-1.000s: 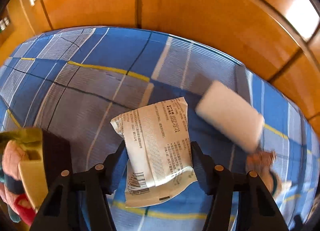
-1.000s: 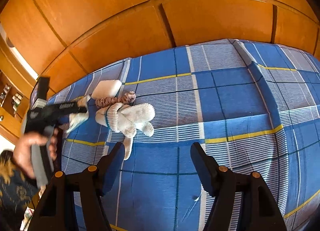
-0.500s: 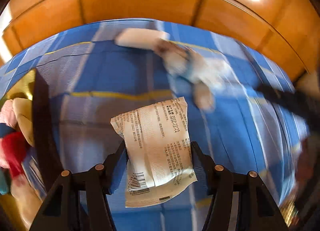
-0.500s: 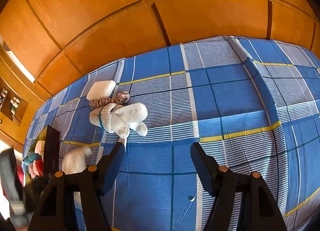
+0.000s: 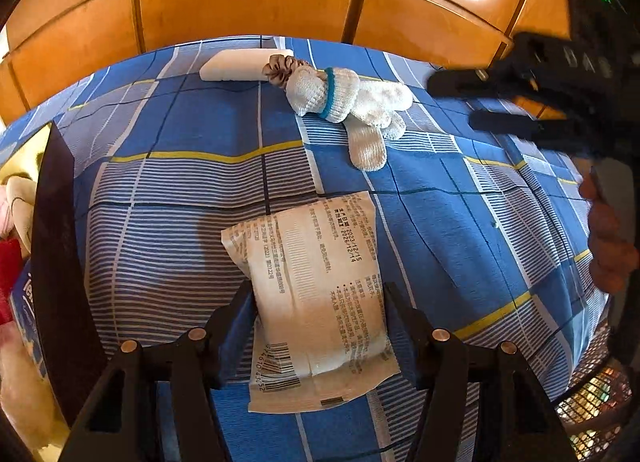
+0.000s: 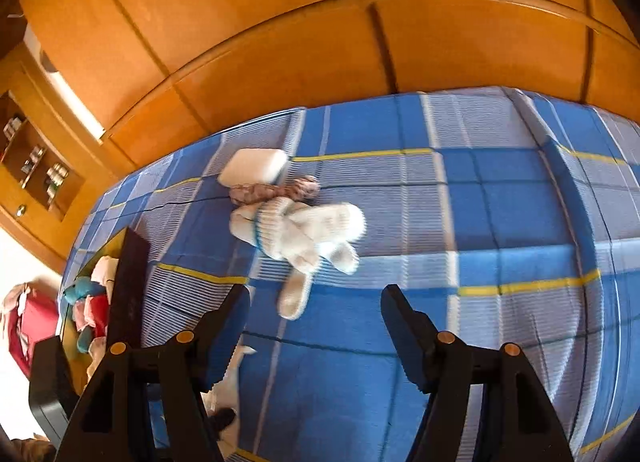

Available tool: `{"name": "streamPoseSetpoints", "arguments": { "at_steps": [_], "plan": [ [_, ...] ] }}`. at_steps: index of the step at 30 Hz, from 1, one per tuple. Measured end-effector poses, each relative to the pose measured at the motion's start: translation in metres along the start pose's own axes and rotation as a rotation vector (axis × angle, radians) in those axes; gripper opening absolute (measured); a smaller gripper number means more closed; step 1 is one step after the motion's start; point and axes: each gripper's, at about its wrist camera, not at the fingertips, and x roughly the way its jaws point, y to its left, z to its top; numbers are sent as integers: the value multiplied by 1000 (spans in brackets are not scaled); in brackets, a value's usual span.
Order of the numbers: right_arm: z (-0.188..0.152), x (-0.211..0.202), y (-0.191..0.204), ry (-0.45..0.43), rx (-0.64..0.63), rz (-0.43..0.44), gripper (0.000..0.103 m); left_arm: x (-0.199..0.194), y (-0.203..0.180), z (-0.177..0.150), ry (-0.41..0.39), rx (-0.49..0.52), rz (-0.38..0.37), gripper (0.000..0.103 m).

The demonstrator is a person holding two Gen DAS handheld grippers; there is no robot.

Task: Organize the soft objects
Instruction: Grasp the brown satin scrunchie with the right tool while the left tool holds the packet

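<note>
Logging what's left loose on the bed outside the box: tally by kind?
White knit gloves: 1 bundle
Brown scrunchie: 1
White sponge block: 1
Printed packet, held in left claw: 1
Total: 4

A home bedroom: plaid bedsheet (image 5: 168, 197) against wooden wardrobe doors (image 6: 280, 41).

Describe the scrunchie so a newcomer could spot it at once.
On the blue plaid bed, look near the wooden wall at the cluster of three soft things. The scrunchie sits between the white sponge and white gloves: the only brown, ruffled item there.
</note>
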Motion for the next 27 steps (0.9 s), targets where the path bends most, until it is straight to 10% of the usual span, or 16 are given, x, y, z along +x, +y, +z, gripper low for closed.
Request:
{"name": "streamPoseSetpoints", "arguments": {
  "at_steps": [18,21,27],
  "plan": [
    [88,128,65,177,-185,-112,69,-2,7,-4,-9,-44,-41,64],
    [84,141,63,233,-212,-113,26,-2,7,-3,-10,-45,-41,64],
    [86,113,61,146,-221,-123,12,-1,7,-3,-13,-45,-35,65]
  ]
}}
